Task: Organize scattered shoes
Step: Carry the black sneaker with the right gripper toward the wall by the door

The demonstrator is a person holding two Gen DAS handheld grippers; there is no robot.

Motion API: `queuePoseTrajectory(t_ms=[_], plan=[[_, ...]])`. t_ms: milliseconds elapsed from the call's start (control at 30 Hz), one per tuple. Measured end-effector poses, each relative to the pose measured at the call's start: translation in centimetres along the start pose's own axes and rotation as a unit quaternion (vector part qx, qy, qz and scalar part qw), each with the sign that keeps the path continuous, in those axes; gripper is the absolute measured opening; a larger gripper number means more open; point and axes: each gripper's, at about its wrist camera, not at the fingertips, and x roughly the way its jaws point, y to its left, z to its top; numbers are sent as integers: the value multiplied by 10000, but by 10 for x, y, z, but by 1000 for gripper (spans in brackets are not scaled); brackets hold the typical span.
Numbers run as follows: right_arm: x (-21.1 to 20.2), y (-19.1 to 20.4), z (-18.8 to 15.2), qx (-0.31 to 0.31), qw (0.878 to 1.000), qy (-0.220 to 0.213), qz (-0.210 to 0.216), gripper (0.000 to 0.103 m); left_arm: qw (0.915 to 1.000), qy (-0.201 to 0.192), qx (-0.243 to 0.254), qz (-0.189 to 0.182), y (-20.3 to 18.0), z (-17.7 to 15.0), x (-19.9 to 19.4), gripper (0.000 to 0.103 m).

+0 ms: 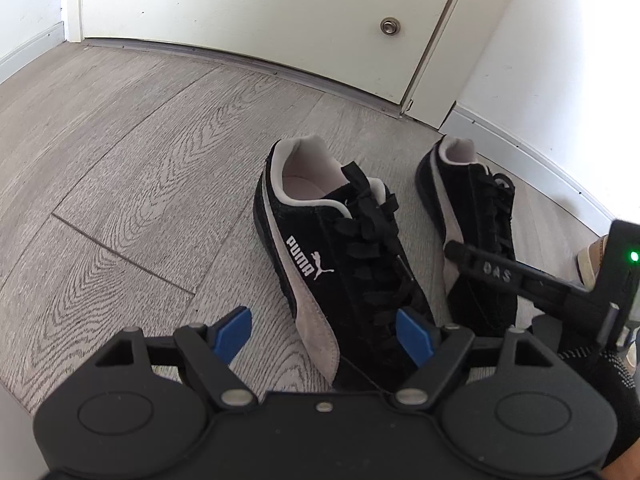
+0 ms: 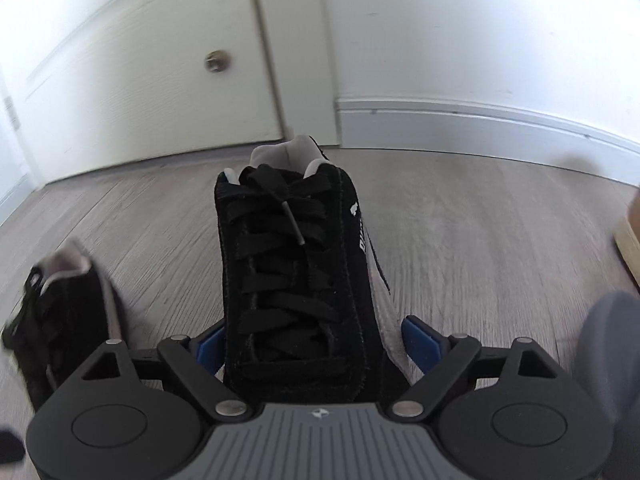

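Both blue fingers [image 2: 420,344] of the right gripper [image 2: 316,344] stand spread on either side of the toe part of one black sneaker [image 2: 288,264]. The left pad seems to touch the suede; the right pad is apart from it, so the shoe is straddled, not pinched. This sneaker lies on the wooden floor [image 2: 480,240] with its long axis running straight away from the fingers: toe nearest the gripper, laces in the middle, grey heel collar far, pointing to the white door [image 2: 140,80] and the baseboard [image 2: 480,124].

The second sneaker [image 1: 320,248] lies just beside the first one, on its left, with the toe toward the left gripper [image 1: 324,336]. Its long axis goes from the fingers up and slightly left toward the door. The left gripper's fingers [image 1: 234,332] are also spread, and the toe sits low between them; whether a pad touches it I cannot tell. In the left wrist view the first sneaker [image 1: 476,232] is to the right, near the wall, and the right gripper's finger [image 1: 488,266] reaches over its side.

So each hand is nearest to its own shoe, and the right one is nearer to closing. I judge the two shoes are almost parallel, heels to the door.

No rack, box or basket can be identified. At the right edge a tan thing [image 2: 630,240] shows, too cut off to name.
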Motion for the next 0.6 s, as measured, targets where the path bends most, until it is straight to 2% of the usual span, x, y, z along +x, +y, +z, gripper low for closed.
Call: queuePoseTrajectory(t_ms=[100, 267, 400, 533, 600], plan=[[14, -4, 15, 236, 9997, 18, -45, 88, 10000, -6, 37, 14, -1, 0, 0, 80], [45, -12, 46, 623, 9973, -28, -400, 88, 10000, 10, -80, -43, 3, 1, -1, 80], [61, -17, 57, 559, 9970, -168, -506, 90, 9998, 44, -191, -104, 7, 2, 1, 80], [60, -23, 54, 510, 9980, -283, -244, 93, 9998, 53, -179, -110, 8, 1, 3, 81], [44, -24, 45, 479, 9975, -520, -9, 93, 9998, 32, -186, -117, 8, 1, 3, 80]])
